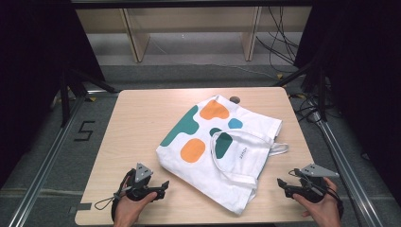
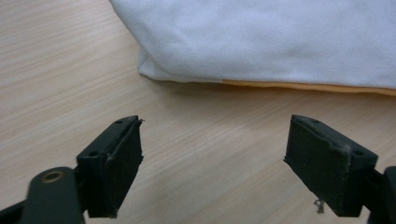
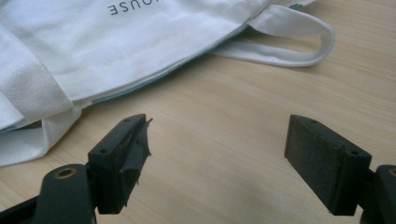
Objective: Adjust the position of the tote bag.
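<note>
Left gripper point(image 1: 163, 185) wide open, holding nothing, near the tote bag point(image 1: 222, 146) at its plain white corner. Right gripper point(image 1: 280, 182) also wide open and empty, near the bag's open end. Bag flat in the middle of the table point(image 1: 137, 118). Probably soft, light and floppy; best grabbed by a handle loop point(image 3: 299, 39) or a corner. Inside of bag hidden; printed word cut off.

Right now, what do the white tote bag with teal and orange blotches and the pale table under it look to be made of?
White tote bag with teal and orange blotches: woven cloth, likely cotton canvas; matte, with a fine weave visible in the left gripper view, soft folds and flat printed colour. Pale table: wood or wood-look laminate, I can't tell which; straight light grain lines, smooth low-sheen surface.
</note>
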